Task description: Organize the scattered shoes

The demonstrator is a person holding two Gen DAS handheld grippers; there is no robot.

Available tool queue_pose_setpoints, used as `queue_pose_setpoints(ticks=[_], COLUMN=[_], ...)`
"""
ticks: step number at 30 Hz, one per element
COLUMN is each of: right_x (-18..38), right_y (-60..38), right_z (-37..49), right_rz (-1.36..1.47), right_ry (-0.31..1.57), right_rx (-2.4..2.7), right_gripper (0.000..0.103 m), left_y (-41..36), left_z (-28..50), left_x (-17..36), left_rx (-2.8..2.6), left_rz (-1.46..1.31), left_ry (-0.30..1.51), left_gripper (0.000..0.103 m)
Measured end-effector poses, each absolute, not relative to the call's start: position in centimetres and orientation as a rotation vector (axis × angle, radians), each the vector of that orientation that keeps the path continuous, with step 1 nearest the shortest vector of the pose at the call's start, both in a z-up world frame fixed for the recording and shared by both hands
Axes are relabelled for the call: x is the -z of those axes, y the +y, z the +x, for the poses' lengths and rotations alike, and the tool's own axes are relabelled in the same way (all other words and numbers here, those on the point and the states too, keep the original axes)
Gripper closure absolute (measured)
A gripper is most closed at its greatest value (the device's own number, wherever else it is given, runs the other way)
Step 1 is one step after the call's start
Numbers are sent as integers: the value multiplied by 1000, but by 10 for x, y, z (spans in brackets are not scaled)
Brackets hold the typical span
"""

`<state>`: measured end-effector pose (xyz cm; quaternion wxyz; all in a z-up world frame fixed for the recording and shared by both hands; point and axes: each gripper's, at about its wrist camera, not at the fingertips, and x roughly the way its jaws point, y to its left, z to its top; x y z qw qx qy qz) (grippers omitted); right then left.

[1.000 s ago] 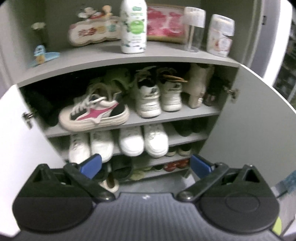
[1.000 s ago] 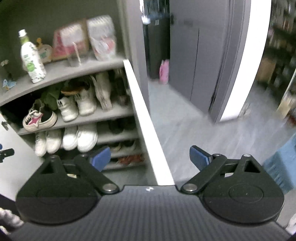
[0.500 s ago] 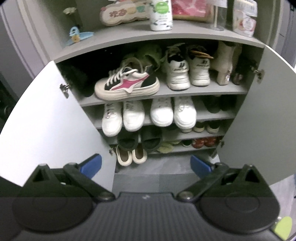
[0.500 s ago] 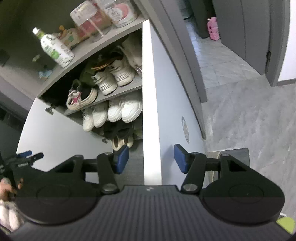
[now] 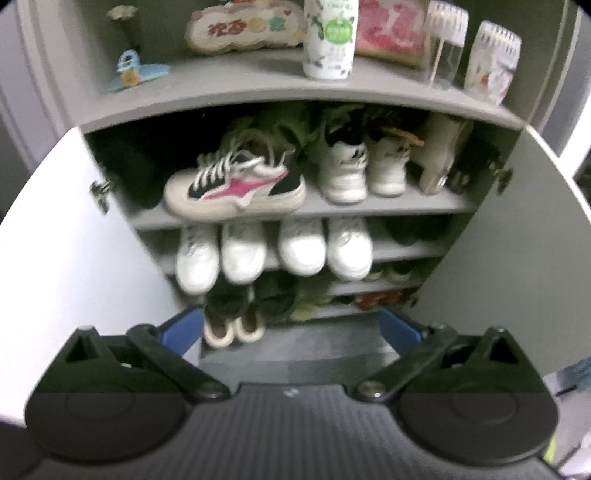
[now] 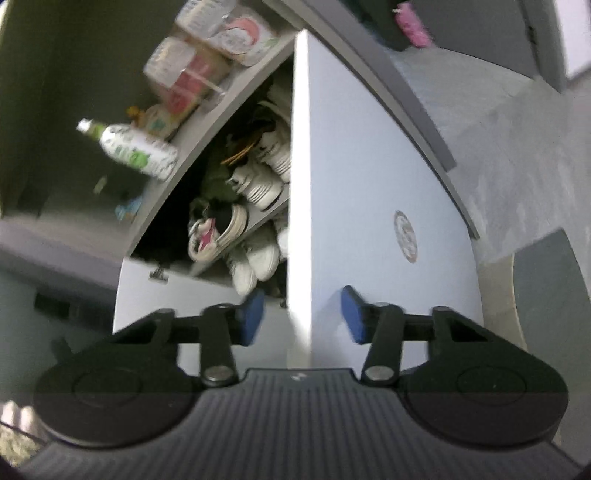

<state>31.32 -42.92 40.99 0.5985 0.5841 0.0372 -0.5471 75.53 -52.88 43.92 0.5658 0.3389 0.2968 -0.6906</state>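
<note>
Facing: an open shoe cabinet [image 5: 229,110] is seen by both cameras, and both its doors are swung out.
Left gripper [image 5: 291,328]: the blue-padded tongs are held wide apart in front of the cabinet, below its lowest shelf in the view, and nothing is held between them.
Right gripper [image 6: 301,314]: the tongs are closing around the edge of the right cabinet door [image 6: 369,184]; the door edge is seen between the pads, but a gap is visible on both sides, so the door is not yet clamped.
Pink-and-black sneaker [image 5: 236,188]: it is laid sideways on the upper shoe shelf of the cabinet, at the left, with its sole over the front edge.
White high-top pair [image 5: 362,170]: it is placed on the same shelf, just right of the sneaker, heels outward.
Beige heeled boot [image 5: 439,162]: it is stood at the right end of that shelf.
White sneakers [image 5: 273,251]: four are lined up on the second shelf, toes outward.
Lower shelves: dark and cream shoes are seen, but they are blurred.
Cabinet top: a white-green bottle [image 5: 330,37], a decorated sign [image 5: 243,27] and two clear jars [image 5: 469,51] are set on it.
</note>
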Motion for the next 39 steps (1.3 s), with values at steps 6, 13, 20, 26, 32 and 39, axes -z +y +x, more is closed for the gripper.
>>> queue_pose_setpoints(ticks=[6, 13, 20, 26, 32, 39], right_x=[-413, -394, -369, -363, -358, -353], right_y=[-454, -481, -538, -588, -622, -660], right_z=[385, 439, 483, 491, 493, 500], right_rz=[1388, 1421, 1352, 1342, 1359, 1348], right_ry=[34, -159, -339, -357, -396, -431], right_rx=[1360, 1329, 1284, 1233, 1203, 1204], right_gripper=[73, 80, 81, 81, 80, 79], left_y=[-556, -574, -586, -593, -600, -598], left_z=[803, 853, 876, 882, 872, 860], left_x=[-464, -486, -489, -495, -504, -498], left_rx=[1714, 1711, 1608, 1552, 1491, 1466], left_rz=[833, 821, 825, 817, 799, 806], left_ry=[641, 705, 716, 718, 689, 742], left_gripper=[0, 0, 0, 0, 0, 0])
